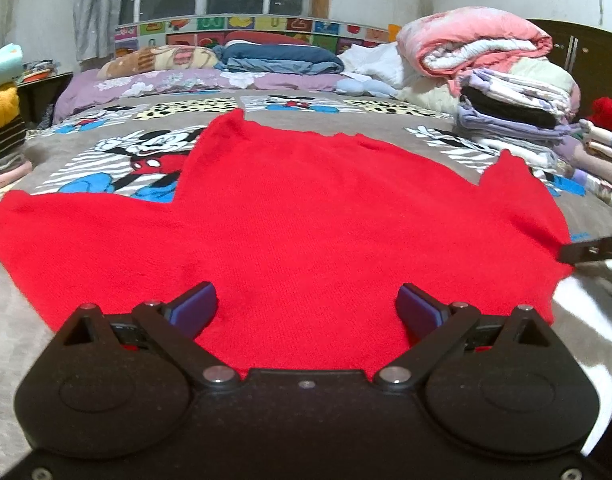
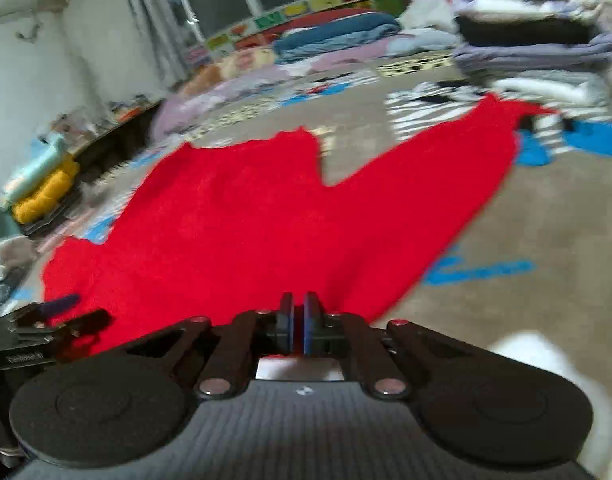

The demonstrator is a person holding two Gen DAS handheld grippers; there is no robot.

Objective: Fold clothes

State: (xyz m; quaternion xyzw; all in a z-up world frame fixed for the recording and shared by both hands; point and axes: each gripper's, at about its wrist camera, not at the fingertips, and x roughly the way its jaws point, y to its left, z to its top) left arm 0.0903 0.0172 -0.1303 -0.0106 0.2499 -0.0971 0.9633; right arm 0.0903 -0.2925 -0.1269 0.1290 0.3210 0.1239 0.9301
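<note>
Left wrist view is showing one red knitted garment (image 1: 306,216) lying spread flat on the bed (image 1: 386,122), over a cartoon-print cover. Two sleeves are showing, one reaching out to each side, and the near hem is lying directly under the left claw (image 1: 306,306). That claw is standing wide apart, its two blue pads (image 1: 196,304) hovering above the fabric with nothing between them; whether the pads are touching the knit cannot be told.

At the right edge of this view, the tip of the right claw (image 1: 574,254) is meeting the garment's right edge. Right wrist view, which is blurred, is showing the right claw (image 2: 299,320) with its pads pressed together at the red fabric's near edge (image 2: 246,232); a thin strip of red appears to be sitting between them, so it is clamped on the garment. The left claw (image 2: 62,308) is showing at the lower left of that view, over the hem.

One stack of folded laundry (image 1: 514,108) is sitting at the far right of the bed, near the right sleeve. One pile of pillows and bedding (image 1: 242,60) is lying along the headboard. Bare cover is lying open between the garment's neckline and those pillows, and along the near right side.
</note>
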